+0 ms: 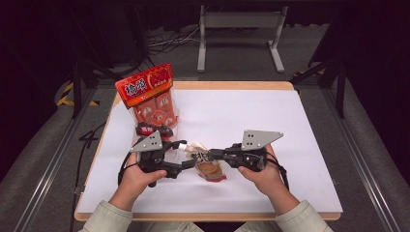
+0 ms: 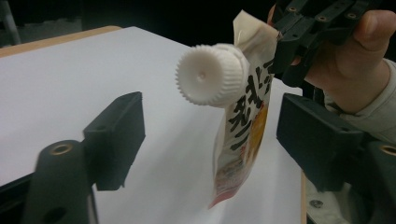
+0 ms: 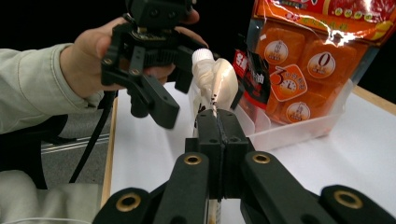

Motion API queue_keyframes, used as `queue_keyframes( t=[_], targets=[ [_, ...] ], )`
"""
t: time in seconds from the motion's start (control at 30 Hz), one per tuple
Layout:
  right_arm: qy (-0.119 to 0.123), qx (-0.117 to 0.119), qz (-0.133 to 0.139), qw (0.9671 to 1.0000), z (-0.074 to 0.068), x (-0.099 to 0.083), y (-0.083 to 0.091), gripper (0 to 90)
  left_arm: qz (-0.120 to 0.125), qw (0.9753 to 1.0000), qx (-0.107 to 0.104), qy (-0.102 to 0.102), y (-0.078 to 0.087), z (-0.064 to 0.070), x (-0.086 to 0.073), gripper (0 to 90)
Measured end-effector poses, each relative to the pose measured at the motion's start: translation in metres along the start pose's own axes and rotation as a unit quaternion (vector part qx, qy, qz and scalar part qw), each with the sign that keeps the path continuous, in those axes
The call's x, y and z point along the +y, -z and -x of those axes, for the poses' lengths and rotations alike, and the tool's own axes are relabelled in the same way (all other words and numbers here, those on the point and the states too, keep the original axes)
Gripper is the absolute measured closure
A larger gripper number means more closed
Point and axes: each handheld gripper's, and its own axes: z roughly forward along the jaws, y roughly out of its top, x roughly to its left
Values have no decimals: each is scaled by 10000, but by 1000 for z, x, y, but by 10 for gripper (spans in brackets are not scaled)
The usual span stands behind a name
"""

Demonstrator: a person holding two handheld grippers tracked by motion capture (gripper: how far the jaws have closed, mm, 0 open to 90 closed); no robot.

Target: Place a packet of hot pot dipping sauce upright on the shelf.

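Near the front middle of the white worktop (image 1: 290, 145), a small spouted pouch (image 1: 208, 166) hangs between the two tools. The right hand-held gripper (image 3: 215, 123) has its jaws closed flat on the pouch's upper edge, so the pouch's long axis runs roughly vertical with its white ribbed cap (image 2: 209, 74) pointing toward the left hand-held gripper (image 2: 205, 135). That gripper's jaws stand wide apart, holding nothing, with the cap lying between and just beyond them; judged from this, closing on the cap is the likely next move. Behind, at the worktop's left rear, a clear tray (image 3: 299, 130) holds an orange snack bag (image 1: 150, 94) standing upright and a small dark sachet (image 3: 254, 74).
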Motion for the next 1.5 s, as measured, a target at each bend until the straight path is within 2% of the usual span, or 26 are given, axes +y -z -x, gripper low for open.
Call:
queue_keyframes(
  t=[0.07,0.1,0.23,0.27,0.33,0.4,0.43,0.57,0.67,0.87,1.0,1.07,1.17,1.2,1.27,1.43,1.5],
  targets=[
    [36,9,30,10000,-2,1,-1,900,20,10000,-20,-8,-3,1,-1,323],
    [36,9,30,10000,-2,1,-1,900,-63,9999,-56,-81,-7,2,-4,323],
    [50,24,57,10000,-4,1,-2,900,-63,9998,-146,-79,-15,5,-6,448],
    [37,38,76,10000,-4,1,-2,900,-57,9998,-161,-103,-16,6,-6,448],
    [48,30,97,9999,-4,1,-2,900,-42,9995,-236,-191,-17,6,-6,530],
    [57,14,95,9999,-4,1,-2,900,-57,9991,-251,-326,-15,7,-5,662],
    [57,-7,109,9999,-4,1,-1,900,-60,9991,-275,-326,-14,7,-5,697],
    [18,-4,168,9999,-3,1,0,900,-55,9986,-399,-340,-11,8,-3,807],
    [22,-9,194,9998,-3,1,0,900,-80,9982,-429,-402,-8,8,-1,850],
    [-8,35,141,9999,-3,0,-1,869,-378,9971,-454,-480,-3,8,7,873],
    [-116,5,226,9997,-1,1,2,811,-501,9963,-339,-604,3,7,14,878],
    [-175,-5,246,9995,0,2,5,785,-530,9964,-281,-603,8,6,19,879],
    [-259,-35,274,9993,1,2,9,768,-649,9954,-220,-669,13,5,24,879],
    [-313,-74,277,9991,2,2,12,745,-763,9943,-111,-735,16,4,26,879],
    [-424,-74,287,9987,3,0,15,733,-856,9933,-50,-773,21,3,29,878],
    [-550,-234,185,9980,8,-3,24,719,-819,9937,-16,-765,31,1,34,877],
    [-625,-320,161,9974,11,-4,29,715,-725,9942,-15,-795,39,0,38,876]
  ],
)
